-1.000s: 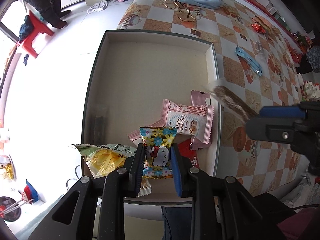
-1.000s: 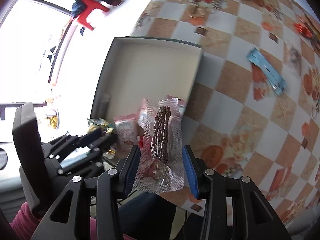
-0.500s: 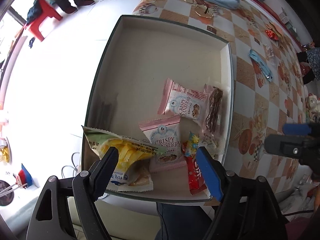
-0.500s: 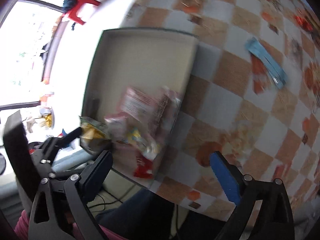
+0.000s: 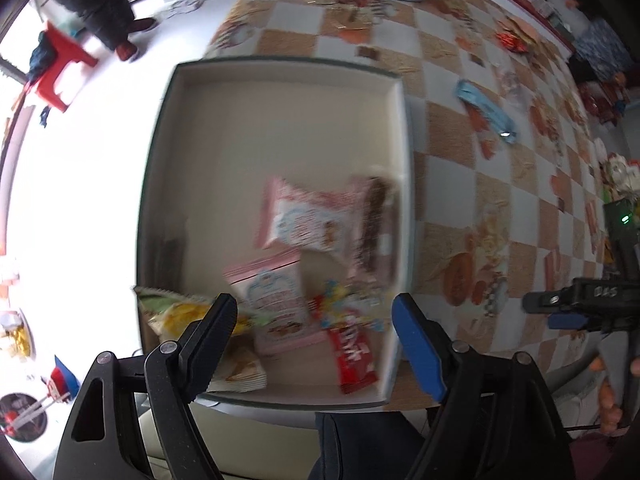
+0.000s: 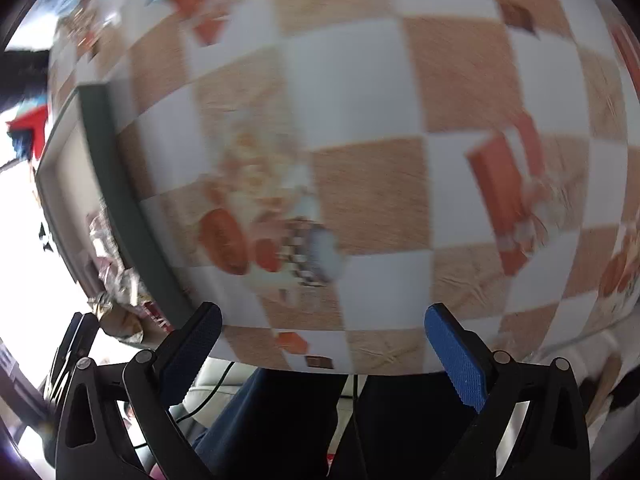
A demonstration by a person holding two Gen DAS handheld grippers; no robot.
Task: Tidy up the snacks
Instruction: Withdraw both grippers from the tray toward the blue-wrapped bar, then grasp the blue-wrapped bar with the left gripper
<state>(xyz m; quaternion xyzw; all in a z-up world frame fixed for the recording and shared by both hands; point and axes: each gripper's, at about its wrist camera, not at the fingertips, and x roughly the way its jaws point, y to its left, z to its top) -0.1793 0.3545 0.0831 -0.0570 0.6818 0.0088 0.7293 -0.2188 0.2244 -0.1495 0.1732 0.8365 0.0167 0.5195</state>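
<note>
Both grippers hold nothing: the left gripper (image 5: 314, 320) hangs with jaws wide over the near end of the box (image 5: 404, 128), and the right gripper (image 6: 322, 334) gapes over the checkered tablecloth (image 6: 368, 184). Several snack packets (image 5: 308, 220) lie clustered in the box's near right corner, among them a red wrapper (image 5: 356, 354) and a yellow bag (image 5: 180, 314).

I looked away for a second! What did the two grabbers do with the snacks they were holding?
Both let go. The left gripper dropped the flowery candy packet into the box, the right gripper dropped the dark meat stick there, then swung away over the checkered tablecloth. Both jaws now stand open. The pink packets stayed in the box.
</note>
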